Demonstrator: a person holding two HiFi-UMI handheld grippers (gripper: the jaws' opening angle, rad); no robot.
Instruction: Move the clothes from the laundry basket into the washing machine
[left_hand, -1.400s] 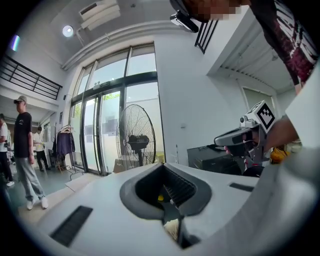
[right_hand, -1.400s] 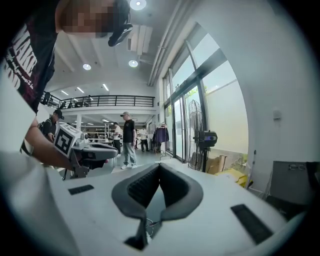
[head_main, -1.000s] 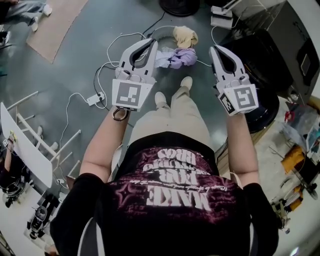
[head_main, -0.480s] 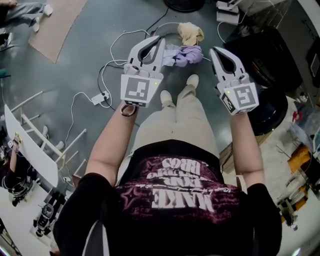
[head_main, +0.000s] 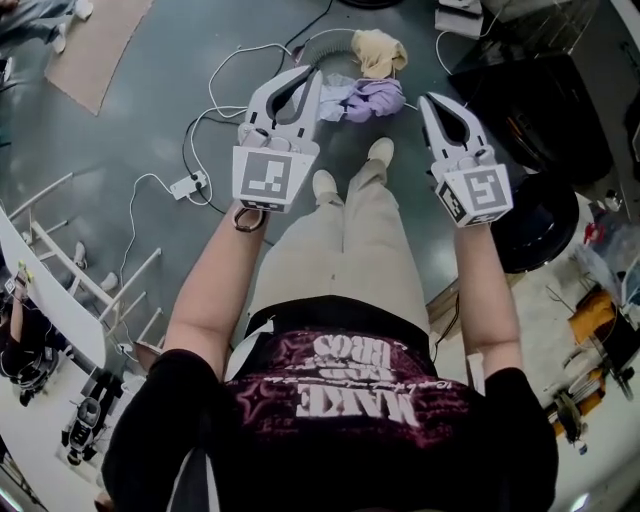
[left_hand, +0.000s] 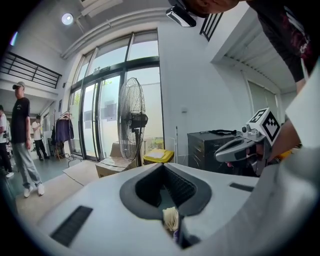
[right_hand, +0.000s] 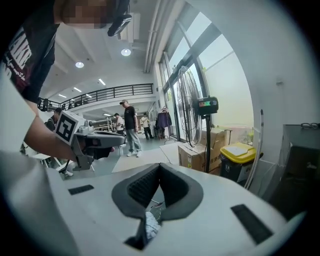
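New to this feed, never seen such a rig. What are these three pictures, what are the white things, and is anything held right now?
A person stands holding a two-jaw hand tool in each hand. The head view looks down from their head: left gripper on the left, right gripper on the right. The other two pictures come from a camera riding on each tool, looking along its jaws. Both pairs of jaws are together and hold nothing. On the floor ahead lie a small pile of clothes and a power strip.
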